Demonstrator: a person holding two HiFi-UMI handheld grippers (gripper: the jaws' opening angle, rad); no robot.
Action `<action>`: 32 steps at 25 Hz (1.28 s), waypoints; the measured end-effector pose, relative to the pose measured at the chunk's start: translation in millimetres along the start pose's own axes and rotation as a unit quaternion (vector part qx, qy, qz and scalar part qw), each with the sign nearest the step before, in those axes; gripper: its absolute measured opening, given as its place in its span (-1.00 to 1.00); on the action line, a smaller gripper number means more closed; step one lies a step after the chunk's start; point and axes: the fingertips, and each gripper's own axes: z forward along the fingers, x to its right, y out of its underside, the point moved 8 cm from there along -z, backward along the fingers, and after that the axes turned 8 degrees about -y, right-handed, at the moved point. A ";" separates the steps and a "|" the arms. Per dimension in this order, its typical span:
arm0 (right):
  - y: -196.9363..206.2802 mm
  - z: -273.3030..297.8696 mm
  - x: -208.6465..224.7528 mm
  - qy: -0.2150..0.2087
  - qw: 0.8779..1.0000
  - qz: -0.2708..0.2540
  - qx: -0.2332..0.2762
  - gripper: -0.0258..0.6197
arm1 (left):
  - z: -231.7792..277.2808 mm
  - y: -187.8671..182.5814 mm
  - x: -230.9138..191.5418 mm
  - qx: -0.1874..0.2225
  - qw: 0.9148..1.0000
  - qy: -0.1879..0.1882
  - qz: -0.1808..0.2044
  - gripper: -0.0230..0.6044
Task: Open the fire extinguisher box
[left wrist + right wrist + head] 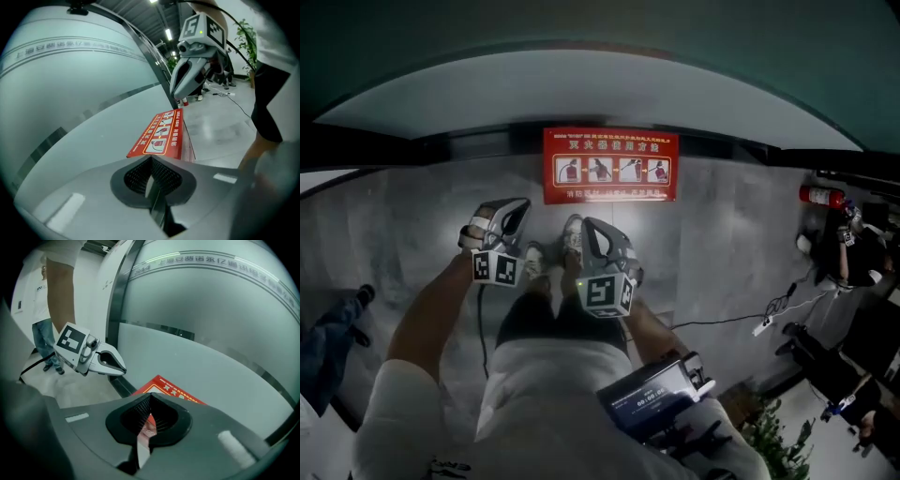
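Both claws are seen shut and empty: on the left claw (pixel 151 159) and the right claw (pixel 150 397) the ribbed pads are pressed together with nothing between them. The fire extinguisher box (pixel 610 166), red with a printed instruction panel on its upper face, is found straight beyond and below the tips of each claw. It is clear of both and set on the floor (pixel 731 262) at the foot of a frosted glass wall (pixel 70 93). The step in hand is judged to be the approach, with the lid not yet touched. For it to be done well, one claw should be opened before the box is reached and lowered to the near edge of the lid. No handle or lip can be made out there. The lid would best be raised along its hinge arc, presumably at the wall side, while the body is steadied by the other claw. The box is closed, so its contents are hidden. A separate red fire extinguisher (pixel 821 195) is seen well off to the right of the right claw.
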 end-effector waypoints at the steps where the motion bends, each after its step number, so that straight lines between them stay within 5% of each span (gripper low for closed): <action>1: 4.1 4.0 -0.1 -0.002 1.000 -0.003 -0.003 -0.88 | 4.4 3.4 4.5 0.003 1.000 0.005 0.011 -0.91; 6: 23.7 25.1 -1.6 -0.006 1.000 -0.024 -0.013 -0.87 | 24.3 23.9 25.1 0.006 0.997 0.035 0.061 -0.88; 9: 36.0 38.4 -3.5 -0.005 0.999 -0.048 -0.020 -0.87 | 35.2 34.3 36.5 0.008 0.995 0.049 0.085 -0.62; 14: 49.2 55.9 -7.2 -0.014 0.996 -0.084 -0.035 -0.57 | 49.4 43.6 50.6 0.012 0.989 0.065 0.130 -0.30; 20: 54.7 62.6 -8.6 -0.019 0.992 -0.109 -0.053 -0.39 | 63.0 41.5 60.8 0.029 0.982 0.056 0.178 -0.12; 32: 57.9 53.6 1.2 -0.008 0.994 -0.096 -0.059 -0.42 | 63.8 28.0 46.9 0.055 0.970 0.043 0.233 0.08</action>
